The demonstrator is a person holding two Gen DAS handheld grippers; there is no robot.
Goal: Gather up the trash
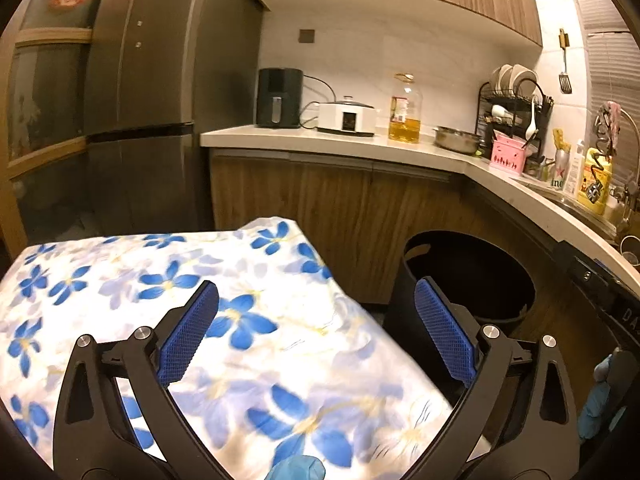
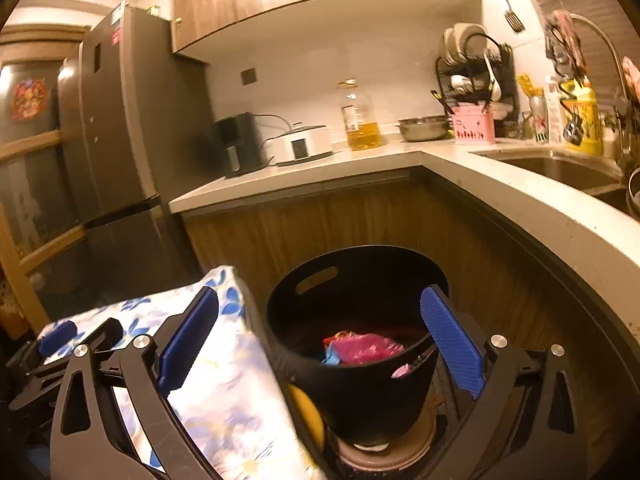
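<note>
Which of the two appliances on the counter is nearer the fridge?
The black air fryer, tall and dark, stands right beside the fridge. The low white cooker sits on its far side, toward the oil bottle.

Bin at lower centre, cloth-covered surface to its left

In the right wrist view the bin point(image 2: 356, 320) holds wrappers point(image 2: 362, 348); behind it runs the desk point(image 2: 460, 168) carrying an oil bottle point(image 2: 360, 120) at centre and a dish rack point(image 2: 476, 76) at upper right; the fridge point(image 2: 120, 120) stands left.

Both wrist views faced the kitchen corner, left above the flowered cloth point(image 1: 280, 320), right close over the black bin point(image 2: 360, 320), both sharing tabletop point(image 1: 340, 140).
</note>
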